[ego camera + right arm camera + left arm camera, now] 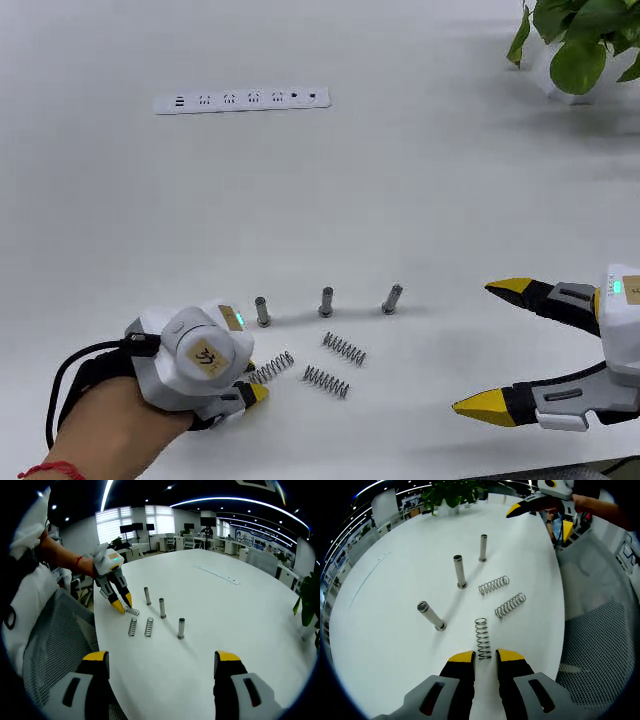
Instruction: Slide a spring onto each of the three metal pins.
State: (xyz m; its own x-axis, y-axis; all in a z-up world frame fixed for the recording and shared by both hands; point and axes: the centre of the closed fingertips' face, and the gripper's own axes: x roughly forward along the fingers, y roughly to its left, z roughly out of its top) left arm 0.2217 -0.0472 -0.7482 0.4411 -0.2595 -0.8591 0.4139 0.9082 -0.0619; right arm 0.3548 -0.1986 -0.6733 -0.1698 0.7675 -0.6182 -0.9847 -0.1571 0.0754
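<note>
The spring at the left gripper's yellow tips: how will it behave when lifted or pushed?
The spring is thin open-coiled wire, so it is probably light and may squash if the left gripper squeezes hard. It lies on its side on the smooth white table, so a push would likely roll it. Held by one end, it may wobble.

Ahead of the right gripper view's jaws spreads a white table (240, 630); far beyond, windows (117, 525) with blinds and ceiling light strips (240, 501); left of them, a mesh chair (55, 645).
</note>
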